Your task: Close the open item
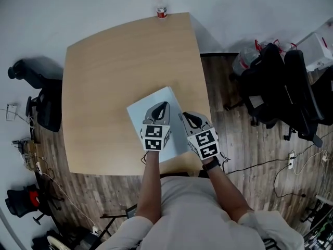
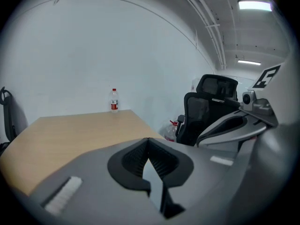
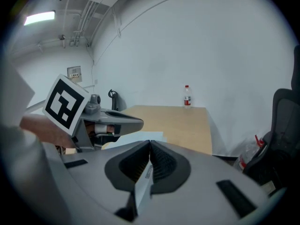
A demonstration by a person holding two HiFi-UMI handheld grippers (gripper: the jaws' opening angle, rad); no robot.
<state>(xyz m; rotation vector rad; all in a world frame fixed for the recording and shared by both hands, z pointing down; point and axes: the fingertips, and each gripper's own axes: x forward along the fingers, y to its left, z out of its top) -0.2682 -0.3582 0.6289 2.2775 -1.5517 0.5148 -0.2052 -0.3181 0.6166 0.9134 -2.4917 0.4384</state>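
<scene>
A pale, thin rectangular item (image 1: 139, 113) lies on the wooden table (image 1: 114, 61) near its front edge. Both grippers sit over its near half, side by side. My left gripper (image 1: 163, 105) has its black pads pressed together on a thin grey panel edge (image 2: 154, 182), seemingly the item's lid. My right gripper (image 1: 187, 116) is likewise shut on a thin pale panel edge (image 3: 143, 186). In the right gripper view the pale item's surface (image 3: 140, 137) shows beyond the jaws, with the left gripper (image 3: 112, 118) beside it. I cannot tell how far the lid stands open.
A water bottle (image 1: 161, 5) stands at the table's far edge, against the white wall. Black office chairs (image 1: 281, 87) and bags crowd the floor to the right. Another black chair (image 1: 47, 105) and cables lie to the left.
</scene>
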